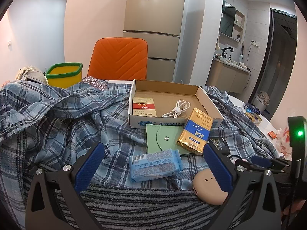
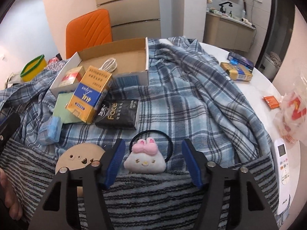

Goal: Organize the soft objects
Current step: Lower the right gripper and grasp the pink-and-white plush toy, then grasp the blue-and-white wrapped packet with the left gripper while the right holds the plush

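Left gripper (image 1: 153,164) jaws apart, hovering over the blue tissue pack (image 1: 155,164), nothing held. Cardboard box (image 2: 146,57) so far holds only a red carton and white cable; gold pack (image 2: 89,94) leans on its rim, black tissue pack (image 2: 118,114) still on the plaid blanket (image 2: 191,99). Right gripper (image 2: 151,160) jaws apart, straddling the plush hair tie (image 2: 144,160), pads not yet touching; sorting looks barely begun.

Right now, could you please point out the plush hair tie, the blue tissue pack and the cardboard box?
plush hair tie (image 2: 144,162): right wrist view, on the grey plush face.
blue tissue pack (image 1: 155,164): left wrist view, on its top face.
cardboard box (image 1: 168,87): left wrist view, on the far inner wall.
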